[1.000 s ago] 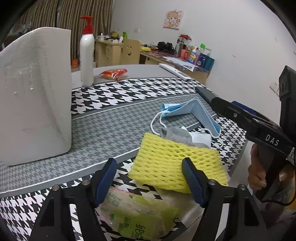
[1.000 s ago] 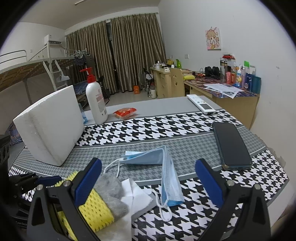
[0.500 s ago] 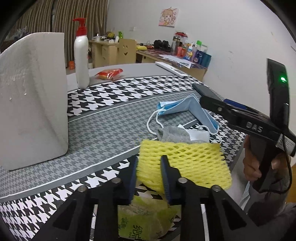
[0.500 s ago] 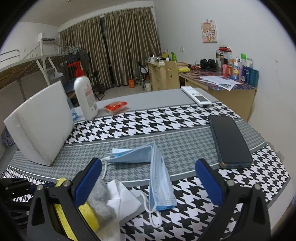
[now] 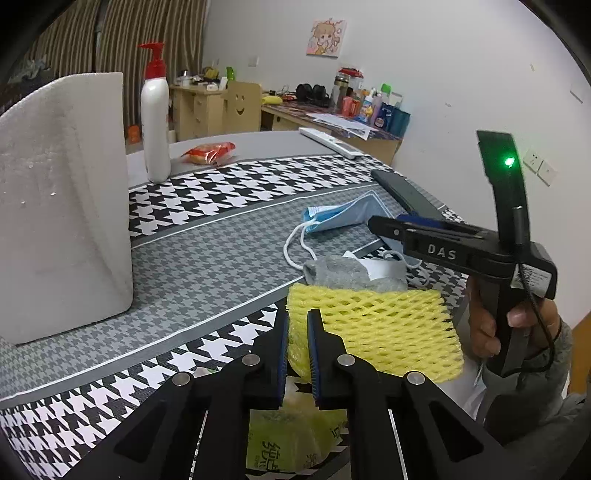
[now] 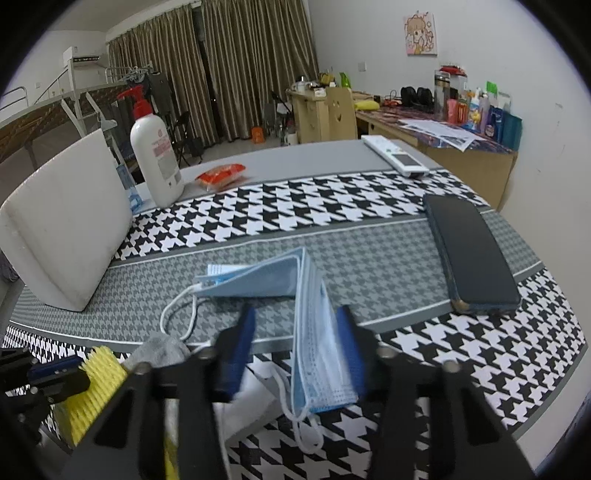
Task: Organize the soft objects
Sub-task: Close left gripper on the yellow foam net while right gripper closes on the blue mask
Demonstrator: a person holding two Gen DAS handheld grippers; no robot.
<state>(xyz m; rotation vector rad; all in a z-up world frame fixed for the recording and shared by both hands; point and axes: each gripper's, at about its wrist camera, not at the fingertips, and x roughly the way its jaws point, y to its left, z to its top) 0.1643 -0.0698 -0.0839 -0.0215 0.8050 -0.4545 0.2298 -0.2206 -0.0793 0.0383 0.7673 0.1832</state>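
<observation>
Yellow foam net (image 5: 376,328) clamped in left tool (image 5: 297,354); right tool (image 6: 297,343), just closing, apart around blue mask (image 6: 314,332).

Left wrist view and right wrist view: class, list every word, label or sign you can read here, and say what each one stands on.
"DAS": white letters on the side of the right gripper.
Green tissue pack under the left gripper: printed characters, too warped to read.
White pump bottle: pink label, print too small to read.
Remote control: no legible marks.
Wall picture: a cartoon figure, no text.
</observation>
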